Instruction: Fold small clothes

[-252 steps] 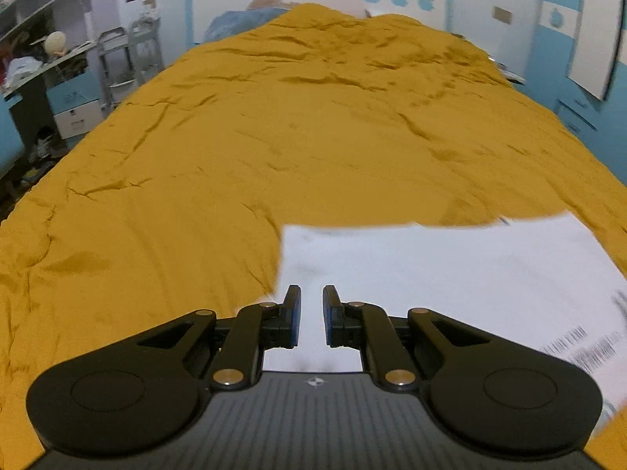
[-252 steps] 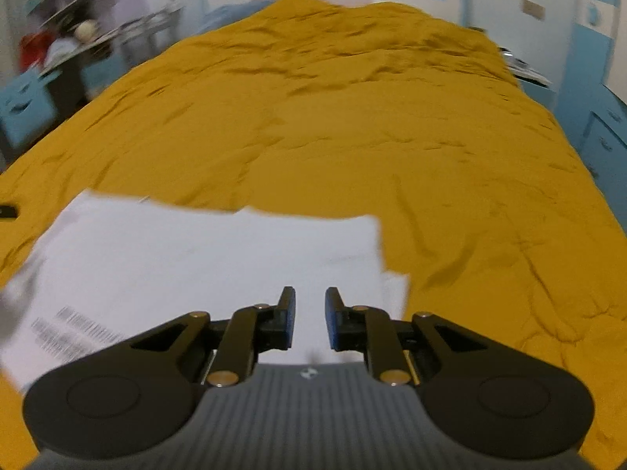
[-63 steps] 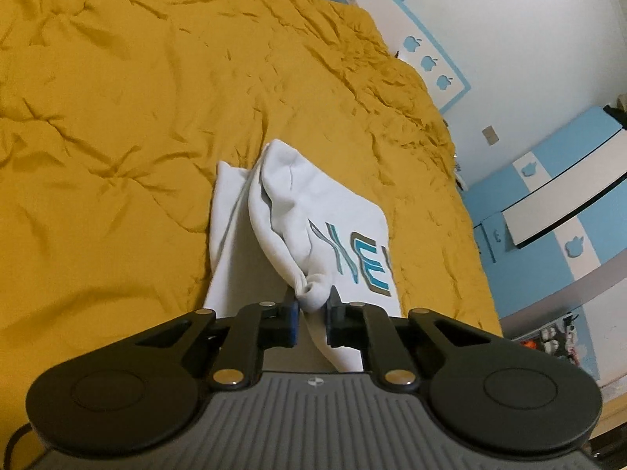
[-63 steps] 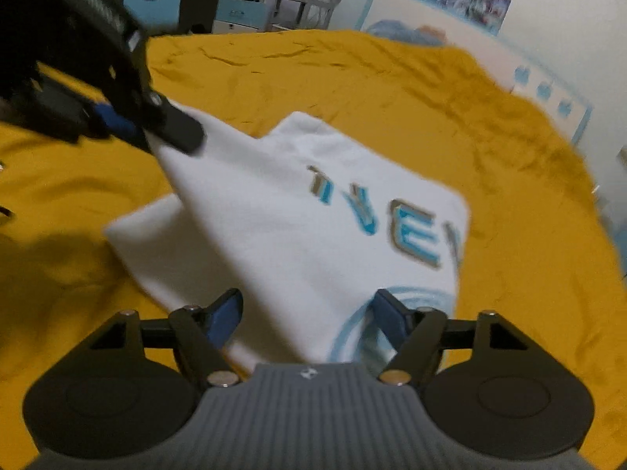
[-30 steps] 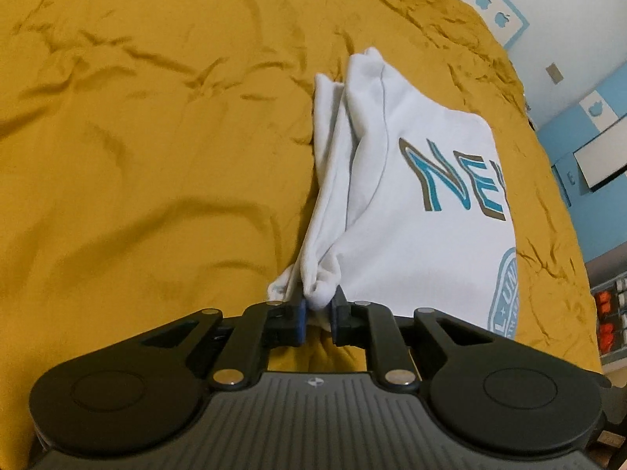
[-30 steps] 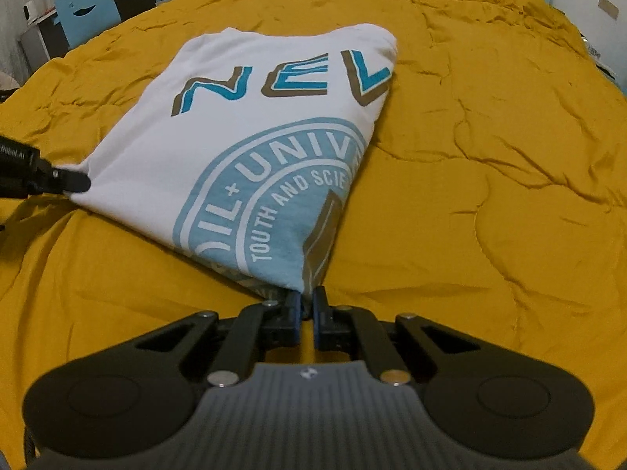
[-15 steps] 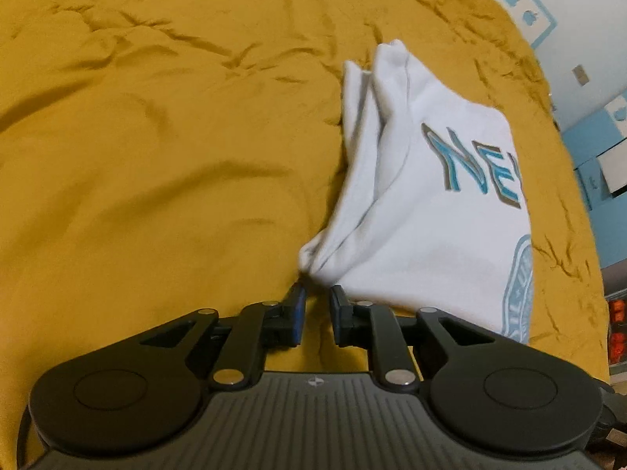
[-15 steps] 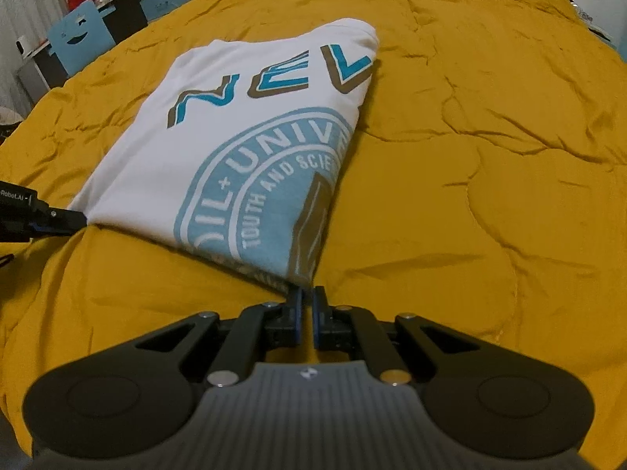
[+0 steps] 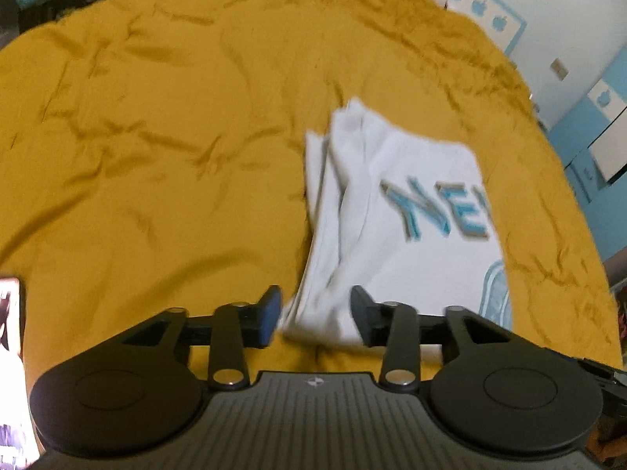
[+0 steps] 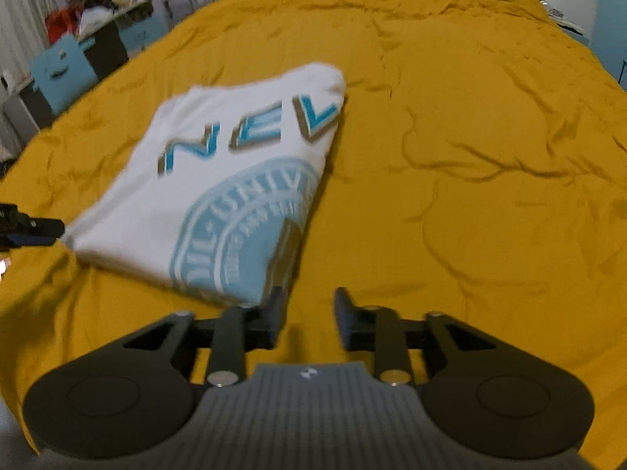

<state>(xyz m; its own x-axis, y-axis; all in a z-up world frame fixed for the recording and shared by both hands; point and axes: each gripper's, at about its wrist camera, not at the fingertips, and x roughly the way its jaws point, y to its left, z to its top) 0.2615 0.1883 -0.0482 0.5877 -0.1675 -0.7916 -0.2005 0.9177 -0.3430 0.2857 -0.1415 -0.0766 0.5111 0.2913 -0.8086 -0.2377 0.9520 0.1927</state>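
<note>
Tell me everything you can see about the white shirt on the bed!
The white shirt looks like soft cloth, folded into a flat bundle on the yellow bedspread. On top are blue-and-brown letters and a pale blue round badge. Stacked folded edges show along one side. Both grippers are open; neither the left gripper nor the right gripper holds it.

A folded white T-shirt [image 9: 395,211] lies on the mustard-yellow bedspread [image 9: 156,149], right of centre in the frame, its blue-and-brown lettering reading "NE" before the picture blurs. The left tongs [image 9: 315,315] fill the bottom of the frame; their jaws have just been opening and stand apart, with the shirt's near corner seen between them, the pads not pressing it. A white-and-blue wall [image 9: 548,11] shows at upper right. The whole picture is slightly blurred.
</note>
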